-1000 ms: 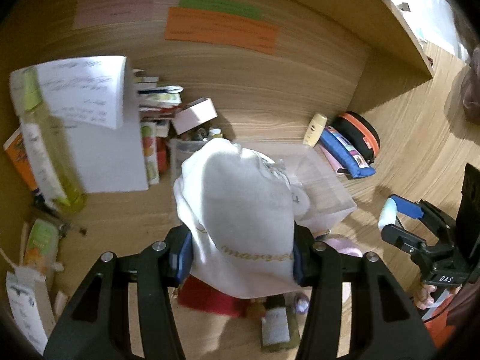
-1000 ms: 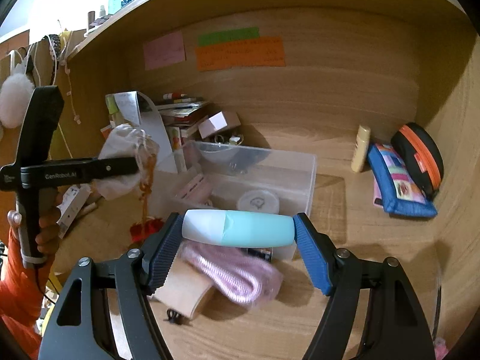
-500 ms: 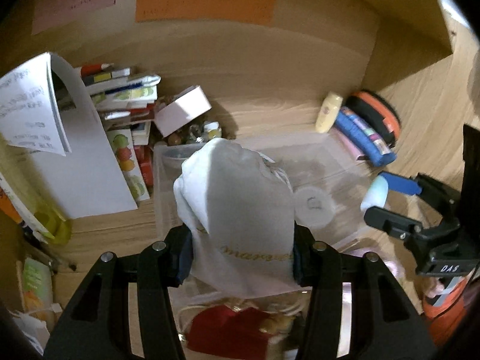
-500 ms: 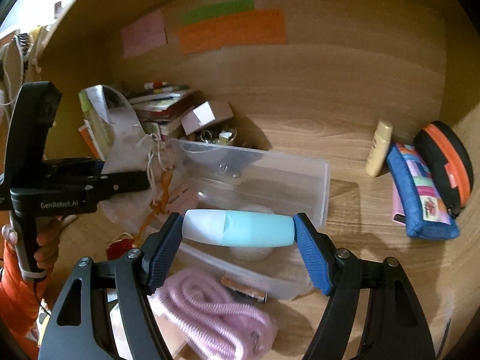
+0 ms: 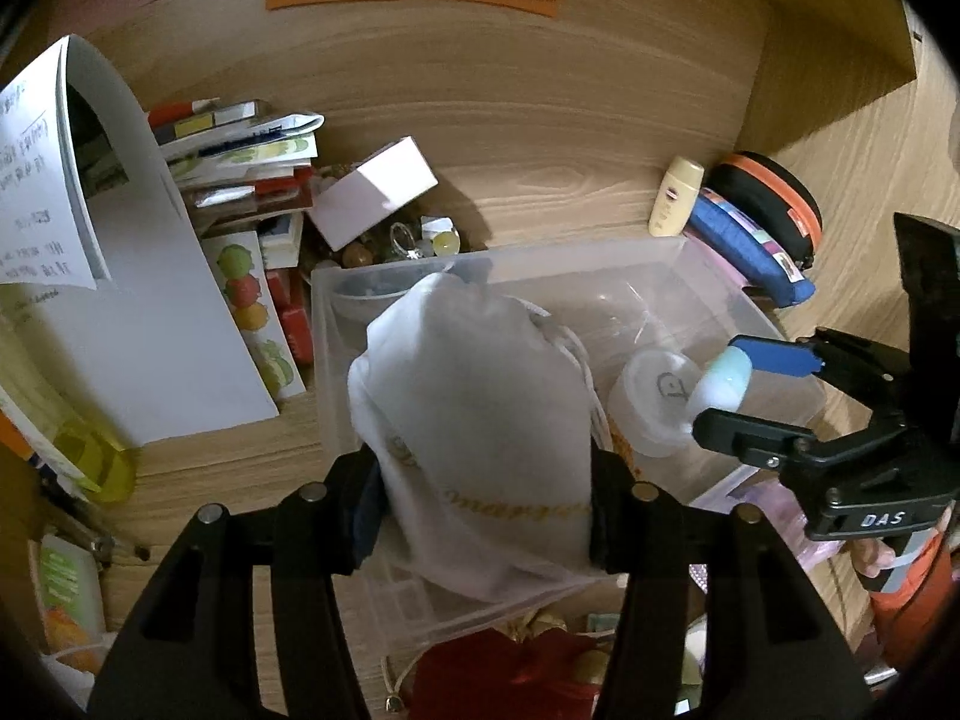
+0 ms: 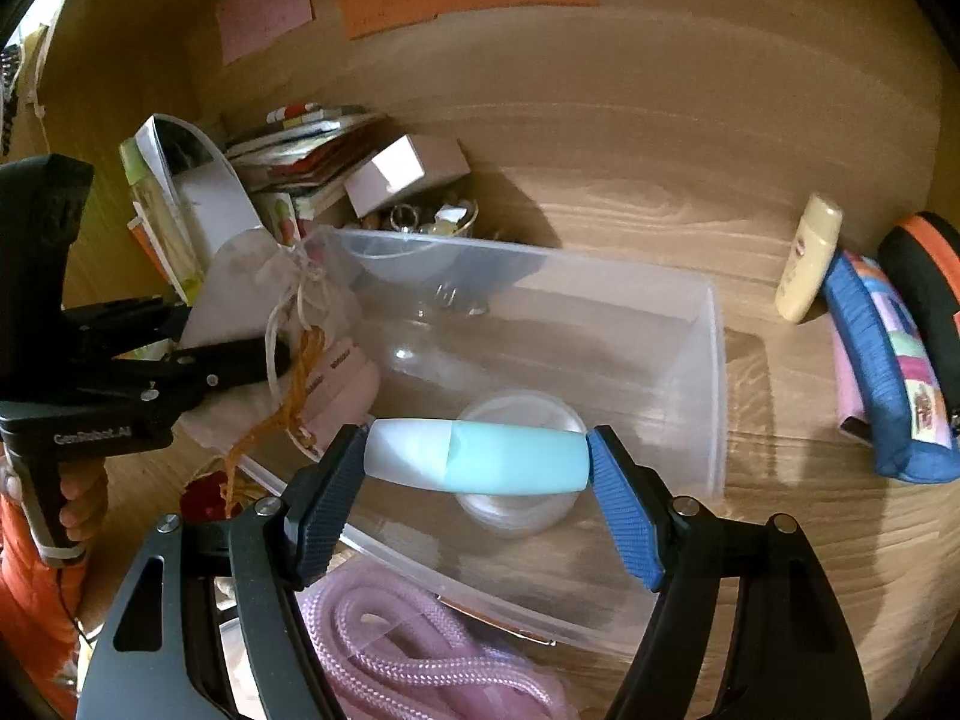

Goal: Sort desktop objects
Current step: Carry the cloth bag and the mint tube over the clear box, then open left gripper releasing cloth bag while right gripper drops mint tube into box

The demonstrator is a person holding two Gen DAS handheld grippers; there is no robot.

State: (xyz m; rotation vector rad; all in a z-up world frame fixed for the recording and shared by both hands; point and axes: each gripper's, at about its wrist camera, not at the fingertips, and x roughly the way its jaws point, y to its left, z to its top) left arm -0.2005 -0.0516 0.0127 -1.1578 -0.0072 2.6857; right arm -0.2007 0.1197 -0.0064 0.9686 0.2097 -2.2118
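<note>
My left gripper (image 5: 483,504) is shut on a white drawstring pouch (image 5: 480,420) with gold lettering and holds it over the left end of a clear plastic bin (image 5: 690,258). The pouch also shows in the right wrist view (image 6: 252,276), with orange cords hanging from it. My right gripper (image 6: 477,465) is shut on a pale blue and white tube (image 6: 480,463), held crosswise over the bin (image 6: 714,360), above a round white jar (image 6: 519,516) inside it. The jar also shows in the left wrist view (image 5: 651,402).
Books and papers (image 5: 234,150), a white box (image 5: 375,189) and a dish of trinkets (image 5: 414,240) crowd the back left. A yellow tube (image 6: 807,267), blue pouch (image 6: 882,384) and black-orange case (image 6: 930,288) lie right. A pink cord (image 6: 414,660) and red bag (image 5: 510,678) lie in front.
Both grippers have moved forward toward the bin with their loads. The pouch is now over the bin's left end and the tube is over the jar.
</note>
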